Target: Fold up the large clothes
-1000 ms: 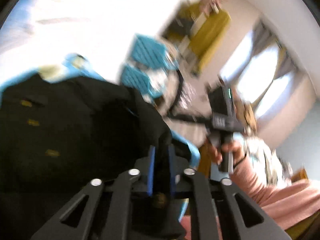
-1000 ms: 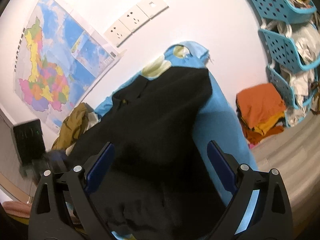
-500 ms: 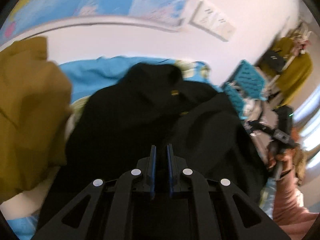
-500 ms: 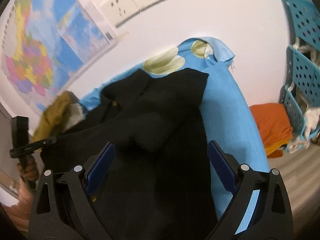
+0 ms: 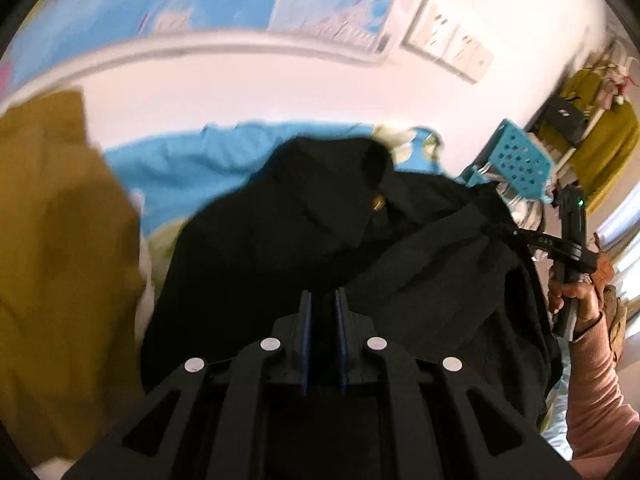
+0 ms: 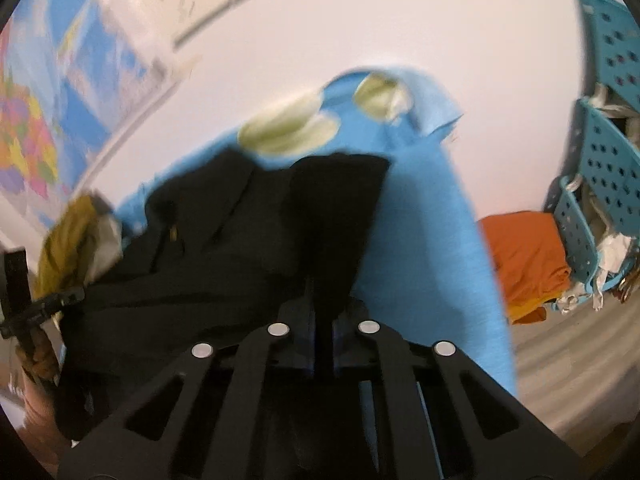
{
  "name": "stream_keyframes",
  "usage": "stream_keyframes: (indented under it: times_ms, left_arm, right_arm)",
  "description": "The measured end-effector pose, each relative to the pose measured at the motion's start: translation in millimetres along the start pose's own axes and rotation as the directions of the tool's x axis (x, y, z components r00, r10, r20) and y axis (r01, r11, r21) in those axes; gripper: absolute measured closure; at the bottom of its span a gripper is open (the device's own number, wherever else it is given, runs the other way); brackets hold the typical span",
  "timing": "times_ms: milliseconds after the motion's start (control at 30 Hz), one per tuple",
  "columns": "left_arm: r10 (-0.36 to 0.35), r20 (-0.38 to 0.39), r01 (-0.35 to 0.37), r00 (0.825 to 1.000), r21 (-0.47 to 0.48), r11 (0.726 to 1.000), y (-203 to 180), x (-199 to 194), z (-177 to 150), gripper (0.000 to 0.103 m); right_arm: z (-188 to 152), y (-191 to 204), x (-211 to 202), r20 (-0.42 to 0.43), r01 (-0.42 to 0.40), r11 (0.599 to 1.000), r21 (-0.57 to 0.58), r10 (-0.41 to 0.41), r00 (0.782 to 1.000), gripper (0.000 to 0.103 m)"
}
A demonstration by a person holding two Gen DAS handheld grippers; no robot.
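Black coat (image 6: 248,240) on blue sheet (image 6: 432,240), pinched in both tools (image 6: 323,312).

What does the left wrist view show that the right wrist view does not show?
Only the left wrist view: the mustard cloth hanging on a rack at far right, and a pink sleeve. Only the right wrist view: the orange folded clothes on the floor. Both: the black coat on the blue sheet, a mustard garment, the wall map, the teal basket shelf, and each gripper, left and right, with fingers shut on coat fabric.
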State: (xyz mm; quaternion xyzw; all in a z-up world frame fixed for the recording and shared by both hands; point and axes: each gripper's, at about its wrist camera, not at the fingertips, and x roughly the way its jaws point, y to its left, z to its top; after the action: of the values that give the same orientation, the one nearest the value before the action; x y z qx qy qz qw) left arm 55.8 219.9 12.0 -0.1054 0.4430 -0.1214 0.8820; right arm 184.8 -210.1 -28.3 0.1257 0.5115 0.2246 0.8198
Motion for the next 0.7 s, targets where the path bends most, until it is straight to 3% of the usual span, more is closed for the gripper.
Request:
stream_keyframes:
  times_ms: [67,100,167,233,333,367,400,433,567,600,700]
  left_arm:
    - [0.032,0.063,-0.034,0.997,0.031,0.999,-6.9,-7.0,9.5,0.097]
    - [0.052,0.064,-0.055,0.997,0.043,0.998,-8.4,-4.9,13.7,0.092]
    - [0.095,0.033,-0.097,0.995,0.048,0.994,-5.1,7.3,19.0,0.081]
    - [0.139,-0.024,-0.138,0.990,0.034,0.990,4.7,25.4,21.3,0.079]
    - [0.095,-0.083,-0.097,0.992,-0.017,0.995,17.2,31.0,16.2,0.061]
    - [0.080,-0.086,-0.082,0.993,-0.013,0.997,16.2,27.7,13.4,0.048]
    - [0.065,-0.092,-0.065,0.994,0.002,0.998,13.4,23.6,9.9,0.033]
    - [0.055,-0.095,-0.053,0.994,0.021,0.998,12.0,21.9,6.2,0.029]
    - [0.120,-0.130,-0.102,0.984,0.136,0.985,-1.5,24.7,-9.0,0.029]
    - [0.137,-0.135,-0.117,0.981,0.151,0.982,-1.5,28.3,-11.8,0.031]
    - [0.173,-0.156,-0.147,0.973,0.164,0.975,1.4,39.1,-15.7,0.042]
  right_arm:
    - [3.2,-12.2,-1.9,0.030,0.016,0.999,0.051,-0.017,0.999,0.099]
    - [2.3,-17.3,1.6,0.016,0.009,0.997,0.071,-0.010,1.000,0.099]
    - [2.0,-20.0,13.6,-0.012,0.028,0.996,0.088,-0.027,1.000,0.099]
    - [0.5,-19.2,21.7,-0.030,0.043,0.995,0.092,-0.041,0.999,0.098]
    - [0.1,-20.0,22.2,-0.032,0.046,0.994,0.102,-0.043,0.999,0.096]
    - [0.5,-21.6,20.0,-0.032,0.048,0.993,0.103,-0.045,0.998,0.094]
    - [1.0,-21.6,18.2,-0.033,0.061,0.993,0.103,-0.058,0.998,0.088]
    - [1.1,-20.5,16.5,-0.033,0.072,0.993,0.099,-0.069,0.997,0.077]
    - [-0.2,-9.3,-6.1,0.041,0.128,0.990,0.065,-0.131,0.991,0.061]
    - [0.3,-6.3,-10.7,0.061,0.130,0.990,0.057,-0.133,0.989,0.051]
    - [-2.6,25.2,-23.3,0.110,0.107,0.993,-0.043,-0.101,0.989,0.050]
